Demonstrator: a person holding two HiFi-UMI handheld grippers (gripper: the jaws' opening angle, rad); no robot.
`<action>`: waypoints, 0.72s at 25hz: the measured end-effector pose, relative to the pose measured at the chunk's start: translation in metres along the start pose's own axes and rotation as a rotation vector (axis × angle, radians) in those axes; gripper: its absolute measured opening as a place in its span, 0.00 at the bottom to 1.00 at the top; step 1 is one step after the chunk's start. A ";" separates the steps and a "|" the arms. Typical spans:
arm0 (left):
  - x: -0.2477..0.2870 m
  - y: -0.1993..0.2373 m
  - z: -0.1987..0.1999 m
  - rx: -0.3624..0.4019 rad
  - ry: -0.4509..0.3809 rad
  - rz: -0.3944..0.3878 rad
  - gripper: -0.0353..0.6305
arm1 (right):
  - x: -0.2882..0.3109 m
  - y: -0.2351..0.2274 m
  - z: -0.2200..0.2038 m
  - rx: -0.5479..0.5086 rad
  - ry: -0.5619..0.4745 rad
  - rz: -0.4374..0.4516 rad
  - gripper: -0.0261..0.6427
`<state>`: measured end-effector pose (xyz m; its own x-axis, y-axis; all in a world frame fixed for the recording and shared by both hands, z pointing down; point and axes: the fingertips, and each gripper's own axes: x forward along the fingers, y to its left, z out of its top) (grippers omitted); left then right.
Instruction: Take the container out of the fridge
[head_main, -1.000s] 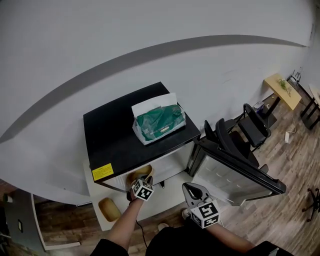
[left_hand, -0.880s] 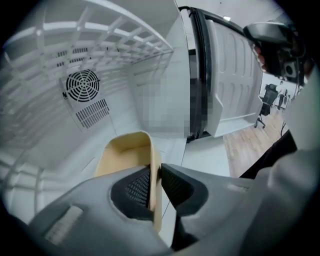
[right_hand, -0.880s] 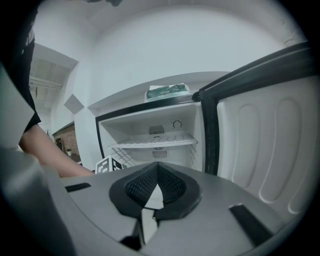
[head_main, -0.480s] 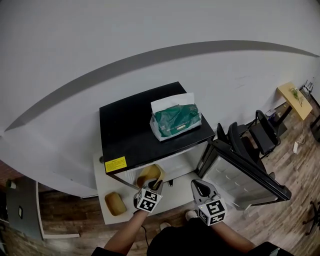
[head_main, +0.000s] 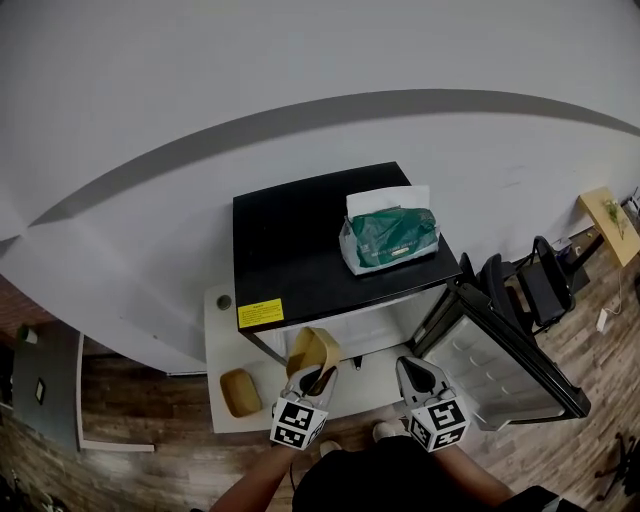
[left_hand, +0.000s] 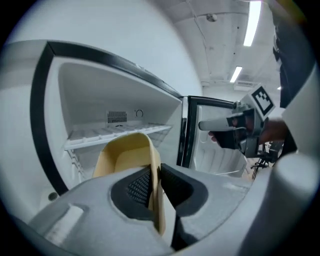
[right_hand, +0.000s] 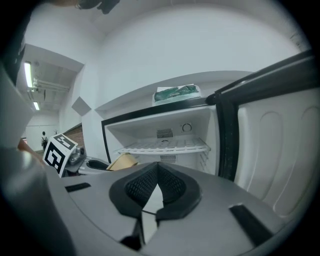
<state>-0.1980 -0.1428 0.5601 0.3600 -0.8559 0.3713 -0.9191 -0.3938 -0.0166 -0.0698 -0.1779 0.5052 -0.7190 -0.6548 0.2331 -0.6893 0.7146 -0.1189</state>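
Observation:
A tan, open-topped container (head_main: 312, 350) (left_hand: 125, 156) hangs tilted just in front of the open black mini fridge (head_main: 330, 235). My left gripper (head_main: 318, 380) (left_hand: 154, 186) is shut on the container's side wall, one pad inside and one outside. The right gripper (head_main: 415, 372) (right_hand: 157, 169) is shut with nothing in it, held level in front of the fridge opening, to the right of the container. From the right gripper view the container (right_hand: 122, 161) and the left gripper (right_hand: 75, 157) show at the left. The fridge's wire shelf (right_hand: 167, 146) is bare.
The fridge door (head_main: 505, 350) (right_hand: 280, 150) stands swung wide open at the right. A green tissue pack (head_main: 392, 238) lies on the fridge top. A second tan container (head_main: 240, 392) sits on the white base left of the fridge. A chair (head_main: 545, 285) stands at the right on wood floor.
My left gripper has drawn back from the fridge opening with the container in it. The right gripper stayed beside it. The head view has swung left, so the fridge shows further right.

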 end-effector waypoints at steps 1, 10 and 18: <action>-0.008 0.000 0.004 -0.008 -0.016 0.013 0.13 | 0.001 0.004 0.002 0.002 -0.002 0.012 0.04; -0.067 -0.012 0.026 -0.127 -0.146 0.058 0.12 | 0.017 0.036 0.007 -0.019 0.011 0.103 0.04; -0.132 0.023 0.040 -0.219 -0.293 0.251 0.11 | 0.027 0.063 0.022 -0.074 -0.010 0.139 0.04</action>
<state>-0.2597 -0.0524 0.4734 0.1228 -0.9872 0.1020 -0.9847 -0.1084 0.1363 -0.1346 -0.1566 0.4832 -0.8082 -0.5502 0.2097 -0.5747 0.8146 -0.0776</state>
